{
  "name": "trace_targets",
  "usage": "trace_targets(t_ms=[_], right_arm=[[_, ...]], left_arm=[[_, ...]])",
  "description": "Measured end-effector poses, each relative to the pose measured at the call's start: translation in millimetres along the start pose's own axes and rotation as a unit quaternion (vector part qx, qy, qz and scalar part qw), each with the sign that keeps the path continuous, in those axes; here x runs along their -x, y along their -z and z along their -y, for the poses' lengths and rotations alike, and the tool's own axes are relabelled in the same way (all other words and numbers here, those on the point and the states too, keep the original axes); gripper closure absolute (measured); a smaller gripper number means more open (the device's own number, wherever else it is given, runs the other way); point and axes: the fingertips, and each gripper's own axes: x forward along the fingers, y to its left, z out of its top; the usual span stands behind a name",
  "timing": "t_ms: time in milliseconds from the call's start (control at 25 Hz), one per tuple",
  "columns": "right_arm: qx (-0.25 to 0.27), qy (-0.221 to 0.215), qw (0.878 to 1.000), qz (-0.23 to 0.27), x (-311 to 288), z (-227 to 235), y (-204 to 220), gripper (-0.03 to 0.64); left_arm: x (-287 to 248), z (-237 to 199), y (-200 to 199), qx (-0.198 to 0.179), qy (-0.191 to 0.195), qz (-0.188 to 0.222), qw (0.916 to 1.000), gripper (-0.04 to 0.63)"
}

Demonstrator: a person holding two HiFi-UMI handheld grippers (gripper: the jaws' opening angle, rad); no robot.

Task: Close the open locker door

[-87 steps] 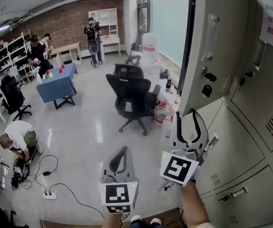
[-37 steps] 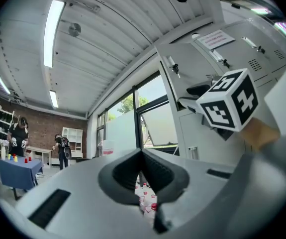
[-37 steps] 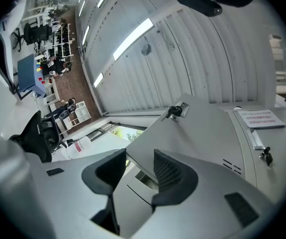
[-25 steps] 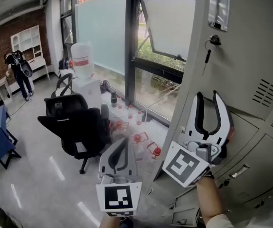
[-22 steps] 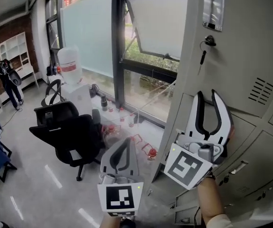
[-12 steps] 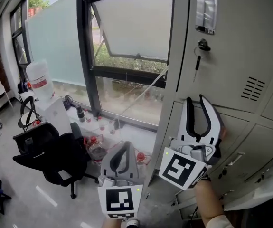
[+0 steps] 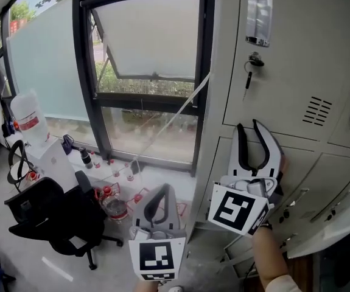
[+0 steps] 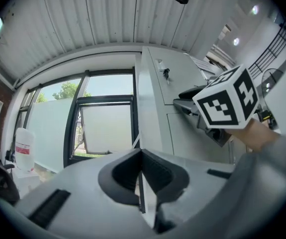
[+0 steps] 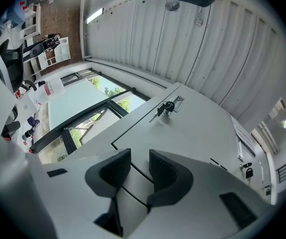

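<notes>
Locker door [image 7: 284,72] sits flush with its bank, just ahead of the right gripper [image 7: 248,126], whose narrowly parted, empty jaws have just been closing. Left gripper [image 7: 164,190], beside it, is pinched together. Key [image 7: 248,76] hangs above.

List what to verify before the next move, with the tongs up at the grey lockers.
1. Grey metal locker door with the key flush with its frame: ok.
2. Its latch caught: cannot tell.
3. Right tongs empty, jaws apart after just closing partway: ok.
4. Left tongs shut, empty, clear of the door: ok.
5. Right tongs touching the locker face: cannot tell.
</notes>
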Motion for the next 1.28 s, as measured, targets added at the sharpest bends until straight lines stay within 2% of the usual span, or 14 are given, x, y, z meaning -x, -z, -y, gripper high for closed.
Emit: trace_targets(t_ms=[120, 280, 440, 560, 760, 840, 1040, 1280], right_arm=[[-0.008, 0.001, 1.0, -0.013, 0.6, -2.0, 0.7, 0.491], [-0.005, 0.011, 1.0, -0.015, -0.1, -2.3, 0.0, 0.497], [-0.046, 0.01, 0.999, -0.016, 8.9, 1.6, 2.5, 0.497], [-0.082, 0.016, 0.996, -0.028, 24.1, 5.8, 13.7, 0.497], [-0.189, -0.013, 0.98, -0.064, 60.8, 7.6, 44.3, 0.507], [-0.208, -0.019, 0.974, -0.084, 79.7, 7.8, 59.5, 0.535], [-0.267, -0.046, 0.956, -0.113, 121.3, 4.4, 92.4, 0.556], [-0.297, -0.057, 0.944, -0.13, 157.0, 9.8, 114.6, 0.571]], left_arm=[[-3.9, -1.6, 3.0, 0.003, 0.016, -0.002, 0.9999, 0.597], [-11.7, -2.1, 8.7, -0.012, 0.034, 0.0, 0.9994, 0.597], [-13.7, 0.5, 8.0, 0.008, 0.039, -0.002, 0.9992, 0.597], [-12.1, 3.6, 7.7, 0.0, 0.041, 0.001, 0.9992, 0.597], [-5.0, 13.3, 6.4, 0.006, 0.035, -0.001, 0.9994, 0.597], [0.2, 20.7, 7.0, -0.001, 0.037, 0.0, 0.9993, 0.597], [14.3, 46.4, 10.2, 0.004, 0.044, -0.007, 0.999, 0.597], [27.2, 72.3, 20.4, -0.007, 0.052, -0.019, 0.9985, 0.598]])
